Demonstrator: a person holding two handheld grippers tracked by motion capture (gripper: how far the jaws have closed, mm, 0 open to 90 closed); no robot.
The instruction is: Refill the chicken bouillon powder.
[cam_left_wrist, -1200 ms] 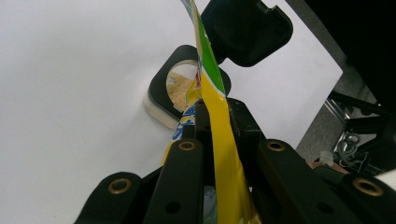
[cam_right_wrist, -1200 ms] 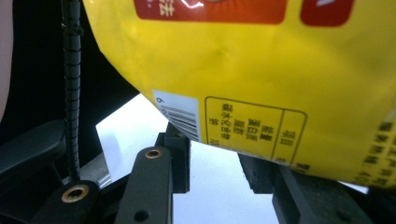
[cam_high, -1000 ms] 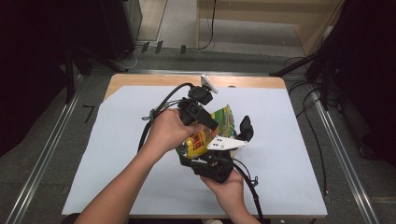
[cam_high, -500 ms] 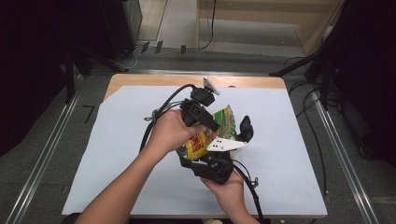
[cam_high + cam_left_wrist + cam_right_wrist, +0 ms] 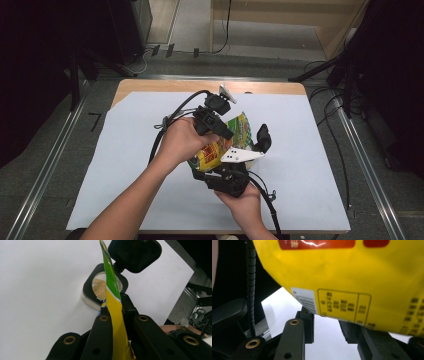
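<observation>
L claw [image 5: 113, 322] tighter on pouch [image 5: 115, 315]

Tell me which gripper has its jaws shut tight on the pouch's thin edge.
The left gripper: its jaws pinch the green-and-yellow pouch edge-on. The right gripper has its jaws wider apart, at the pouch's broad yellow face.

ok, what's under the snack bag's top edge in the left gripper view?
An open black-rimmed container with tan crumbly powder inside sits on the white table cover, its hinged lid flipped up. The bag hides a strip of its middle.
</observation>
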